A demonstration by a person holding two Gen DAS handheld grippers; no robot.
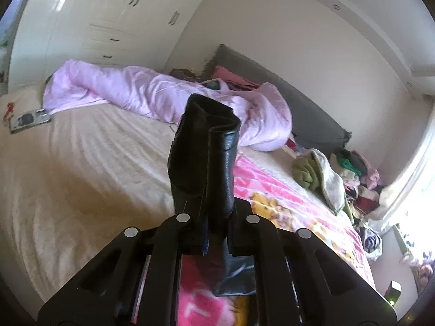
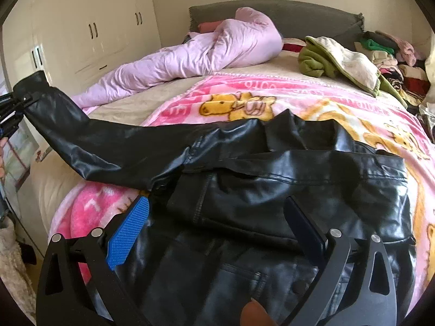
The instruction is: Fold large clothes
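Observation:
A black leather jacket (image 2: 272, 190) lies spread on a pink cartoon blanket (image 2: 244, 89) on the bed. Its left sleeve (image 2: 95, 141) is stretched out to the left and lifted off the bed. My left gripper (image 1: 214, 217) is shut on the sleeve cuff (image 1: 206, 146), which sticks up between the fingers; the left gripper also shows at the left edge of the right wrist view (image 2: 16, 103). My right gripper (image 2: 217, 212) is open and empty, hovering just above the jacket's body, with its blue pad (image 2: 127, 233) on the left side.
A crumpled lilac duvet (image 2: 190, 51) lies across the head of the bed by the grey headboard (image 2: 285, 16). A green and cream garment (image 2: 334, 57) and a pile of clothes (image 2: 394, 65) sit at the far right. White wardrobes (image 2: 89, 27) stand on the left.

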